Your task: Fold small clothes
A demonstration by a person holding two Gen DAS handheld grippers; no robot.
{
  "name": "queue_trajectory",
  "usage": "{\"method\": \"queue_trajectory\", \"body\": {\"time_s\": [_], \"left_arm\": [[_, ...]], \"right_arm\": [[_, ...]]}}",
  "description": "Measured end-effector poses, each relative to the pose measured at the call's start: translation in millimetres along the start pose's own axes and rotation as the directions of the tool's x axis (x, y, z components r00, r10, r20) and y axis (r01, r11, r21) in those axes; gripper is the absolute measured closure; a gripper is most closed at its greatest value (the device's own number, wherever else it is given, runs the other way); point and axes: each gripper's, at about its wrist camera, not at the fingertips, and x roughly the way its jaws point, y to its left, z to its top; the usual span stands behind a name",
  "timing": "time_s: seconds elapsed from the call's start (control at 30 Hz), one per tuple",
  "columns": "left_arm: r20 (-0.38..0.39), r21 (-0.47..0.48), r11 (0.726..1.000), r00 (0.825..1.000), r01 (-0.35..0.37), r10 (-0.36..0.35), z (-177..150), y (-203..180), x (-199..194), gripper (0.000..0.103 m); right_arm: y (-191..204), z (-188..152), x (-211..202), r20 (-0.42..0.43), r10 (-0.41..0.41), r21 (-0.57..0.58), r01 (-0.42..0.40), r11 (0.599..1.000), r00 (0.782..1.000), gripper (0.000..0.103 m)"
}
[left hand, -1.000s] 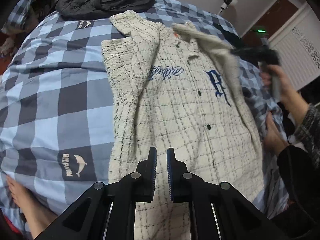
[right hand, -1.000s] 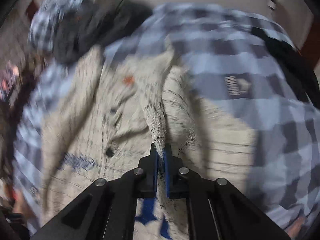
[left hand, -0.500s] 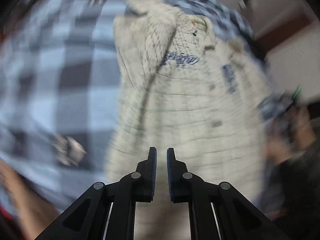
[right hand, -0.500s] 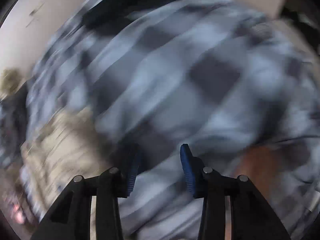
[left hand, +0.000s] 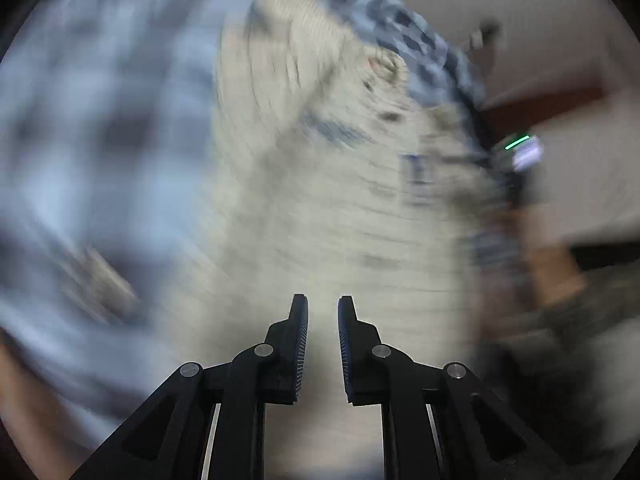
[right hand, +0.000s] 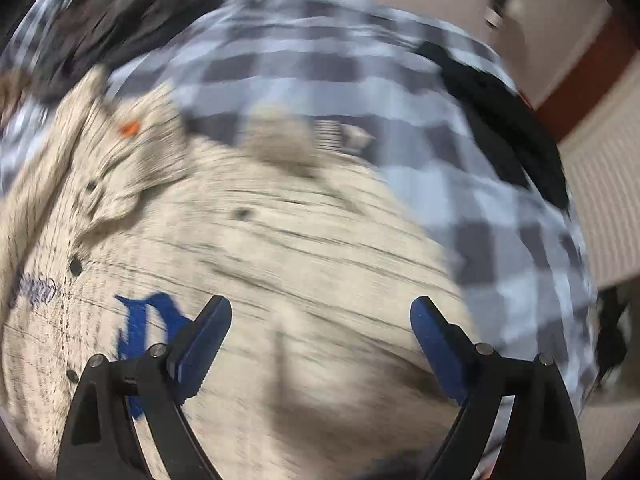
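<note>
While both views are smeared by motion, the cream jacket (right hand: 304,248) reads clearly, spread flat on the checked bedspread (right hand: 400,88). Right tongs (right hand: 320,312) point down over the jacket's right half; jaws have just been opening, now wide apart, nothing between them. Blue letter (right hand: 140,328) lies just left of their left jaw. Left tongs (left hand: 323,308) sit above the jacket's lower part, jaws a narrow slit apart, gripping nothing. Dark clothes (right hand: 128,20) heaped far beyond the collar.
</note>
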Motion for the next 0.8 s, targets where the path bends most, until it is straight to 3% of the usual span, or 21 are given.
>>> {"method": "queue_trajectory", "body": {"time_s": [0.03,0.07,0.1,0.13,0.17,0.2,0.23,0.27,0.3,0.33,0.37,0.4,0.43,0.47,0.5,0.53,0.57,0.6,0.7,0.73,0.8], "left_arm": [[-0.01,-0.038,0.999,1.0,0.0,0.0,-1,4,0,0.09],[0.016,0.032,0.996,0.996,-0.089,0.088,-2,-3,-2,0.09],[0.081,0.154,0.964,0.975,-0.217,0.207,-6,-15,-5,0.089],[0.119,0.235,0.93,0.958,-0.284,0.262,-9,-22,-7,0.089],[0.095,0.229,0.937,0.964,-0.265,0.249,-8,-18,-8,0.089],[0.041,0.132,0.98,0.989,-0.148,0.143,-3,-5,-10,0.089],[0.024,0.013,0.999,0.999,-0.033,0.033,0,10,-13,0.089],[0.037,-0.023,0.997,0.996,-0.079,0.079,-1,17,-16,0.089],[0.07,0.051,0.976,0.976,-0.211,0.207,-1,11,-18,0.089],[0.136,0.171,0.915,0.929,-0.364,0.344,-7,-3,-17,0.088],[0.169,0.279,0.862,0.905,-0.423,0.39,-14,-15,-14,0.088],[0.113,0.321,0.88,0.937,-0.35,0.331,-17,-20,-10,0.088],[0.033,0.287,0.932,0.975,-0.22,0.22,-19,-19,-8,0.084],[-0.015,0.213,0.974,0.997,-0.076,0.081,-23,-17,-7,0.067],[-0.019,0.226,0.972,0.997,-0.065,0.071,-26,-21,-7,0.005],[0.01,0.307,0.942,0.99,-0.136,0.14,-33,-32,-6,0.007],[0.035,0.381,0.906,0.982,-0.185,0.186,-38,-40,-5,0.0],[0.035,0.41,0.895,0.983,-0.179,0.181,-40,-43,-5,0.0],[0.078,0.288,0.945,0.987,-0.155,0.138,-23,-33,-14,0.0],[0.119,0.286,0.935,0.976,-0.21,0.183,-19,-28,-19,0.0],[0.226,0.328,0.852,0.909,-0.409,0.349,-16,-31,-21,0.0]], "right_arm": [[17,2,6,-0.003,-0.02,-0.035,0.02,0.999,1.0,0.014],[33,4,12,-0.006,-0.041,-0.072,0.04,0.997,0.999,0.014],[47,6,18,-0.009,-0.066,-0.116,0.065,0.991,0.998,0.014],[56,7,22,-0.011,-0.092,-0.153,0.089,0.984,0.996,0.014],[67,6,29,-0.009,-0.13,-0.2,0.126,0.972,0.991,0.014],[76,7,35,-0.006,-0.178,-0.249,0.171,0.953,0.984,0.014],[81,9,43,-0.011,-0.23,-0.288,0.217,0.933,0.973,0.014],[80,10,48,-0.017,-0.256,-0.297,0.239,0.924,0.967,0.014],[78,11,51,-0.021,-0.257,-0.289,0.24,0.927,0.966,0.015],[73,11,51,-0.024,-0.237,-0.267,0.223,0.938,0.971,0.018],[70,12,50,-0.03,-0.205,-0.247,0.191,0.95,0.978,0.041],[65,12,48,-0.043,-0.151,-0.221,0.138,0.965,0.988,0.066],[54,14,44,-0.07,-0.094,-0.173,0.081,0.982,0.993,0.084],[41,16,37,-0.067,-0.039,-0.113,0.031,0.993,0.997,0.084],[19,20,23,-0.044,0.043,-0.021,-0.044,0.999,0.998,0.085],[-1,23,11,-0.004,0.102,0.063,-0.102,0.993,0.995,0.086],[-22,25,-3,0.037,0.162,0.142,-0.165,0.976,0.986,0.086],[-45,26,-19,0.083,0.217,0.218,-0.231,0.948,0.973,0.086],[-100,22,-81,0.242,0.237,0.331,-0.31,0.891,0.941,0.086],[-104,18,-100,0.282,0.238,0.33,-0.327,0.885,0.929,0.086],[-106,15,-138,0.354,0.24,0.299,-0.352,0.887,0.904,0.086]]}}
